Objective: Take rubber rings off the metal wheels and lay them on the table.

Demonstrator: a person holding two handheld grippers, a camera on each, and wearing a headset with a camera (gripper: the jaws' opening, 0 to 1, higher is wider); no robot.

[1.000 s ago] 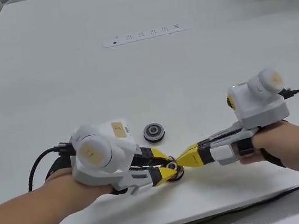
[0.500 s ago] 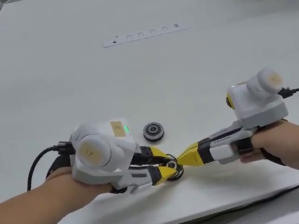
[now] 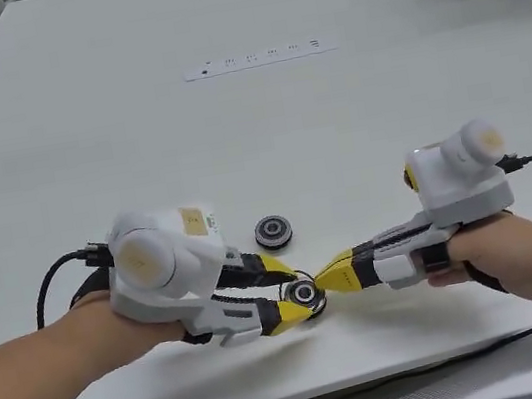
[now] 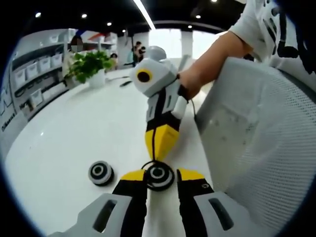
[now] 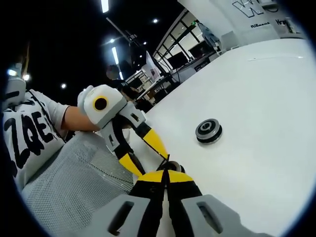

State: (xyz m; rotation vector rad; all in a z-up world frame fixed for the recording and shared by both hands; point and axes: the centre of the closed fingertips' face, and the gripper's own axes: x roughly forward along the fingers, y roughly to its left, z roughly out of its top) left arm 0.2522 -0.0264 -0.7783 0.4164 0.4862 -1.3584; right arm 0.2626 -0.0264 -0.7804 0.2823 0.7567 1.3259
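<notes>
Left tongs (image 3: 291, 295): closed on the gripped wheel (image 3: 306, 295), one yellow tip on each side of it, near the table's (image 3: 355, 125) front edge.
Right tongs (image 3: 319, 278): jaws pressed together, with the tips touching that wheel's rim from 2 o'clock in the head view.
Rubber ring (image 4: 159, 163): a black band around the gripped wheel. I cannot tell whether my right tips have nipped it.
Loose wheel (image 3: 273, 230): flat on the table, apart from the gripped one, at 11 o'clock from it in the head view.
Left gripper view alone: shows the wheel's face squarely between my jaws. The right tongs come down on it from 12 o'clock and the loose wheel sits at 9 o'clock. It also shows a mesh chair (image 4: 256, 148) at 3 o'clock.
Right gripper view alone: the gripped wheel is mostly hidden behind my own closed tips, with the loose wheel at 2 o'clock.
Head view alone: a white power strip (image 3: 257, 59) lies far off at 12 o'clock.
Pot (image 4: 97, 79): white, holds a leafy plant (image 4: 89, 63), and stands on the table's far side.
</notes>
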